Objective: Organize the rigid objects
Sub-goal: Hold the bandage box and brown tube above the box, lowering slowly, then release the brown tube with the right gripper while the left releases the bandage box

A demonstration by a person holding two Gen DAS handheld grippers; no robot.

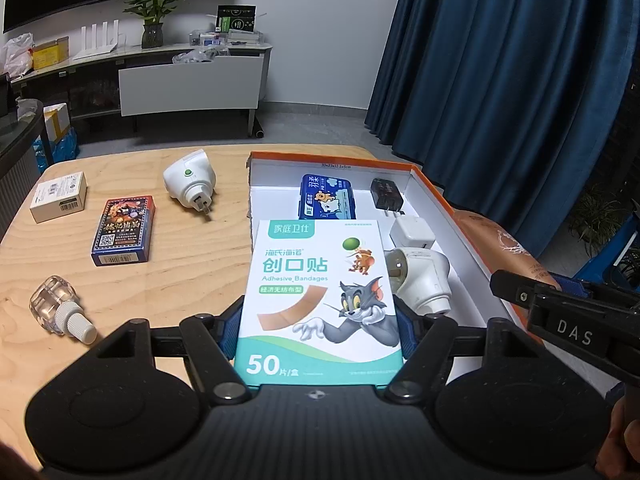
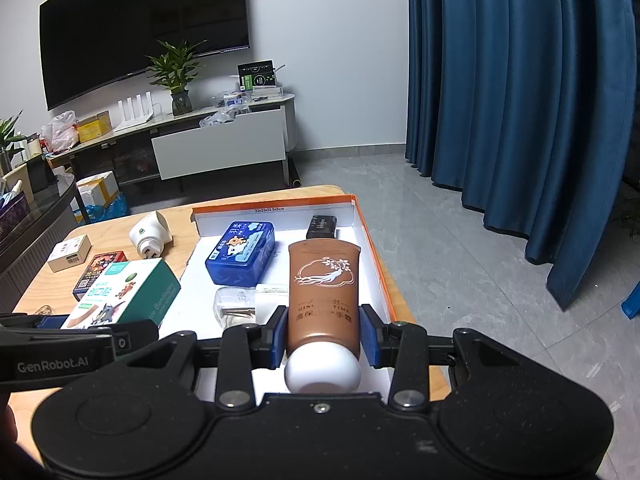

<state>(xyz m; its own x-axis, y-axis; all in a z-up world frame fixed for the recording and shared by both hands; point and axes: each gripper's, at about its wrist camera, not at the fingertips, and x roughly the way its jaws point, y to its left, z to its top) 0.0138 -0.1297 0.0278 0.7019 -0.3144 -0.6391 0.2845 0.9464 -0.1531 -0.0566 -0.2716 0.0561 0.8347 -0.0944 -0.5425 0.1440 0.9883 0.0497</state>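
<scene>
Over the tray's (image 1: pixel 472 236) near edge, the left gripper (image 1: pixel 320 332) pinches a bandage box (image 1: pixel 320 300) by its sides, half open, likely for stowing. Right of it, the right gripper (image 2: pixel 324 338) clamps a brown tube (image 2: pixel 324 288) above the tray. Still outside: card box (image 1: pixel 124 230), plug (image 1: pixel 190 182).

- The bandage box (image 1: pixel 320 300) covers the left gripper's pads (image 1: pixel 230 332) — only blue slivers show at its sides.
- The brown tube (image 1: pixel 500 240) is partly cut off behind the tray's orange wall (image 1: pixel 452 208) in the left wrist view.
- Print on the small white carton (image 1: pixel 60 196) is too small to read.
- The clear bottle (image 2: pixel 44 310) barely shows — the left gripper's arm hides most of it.
</scene>
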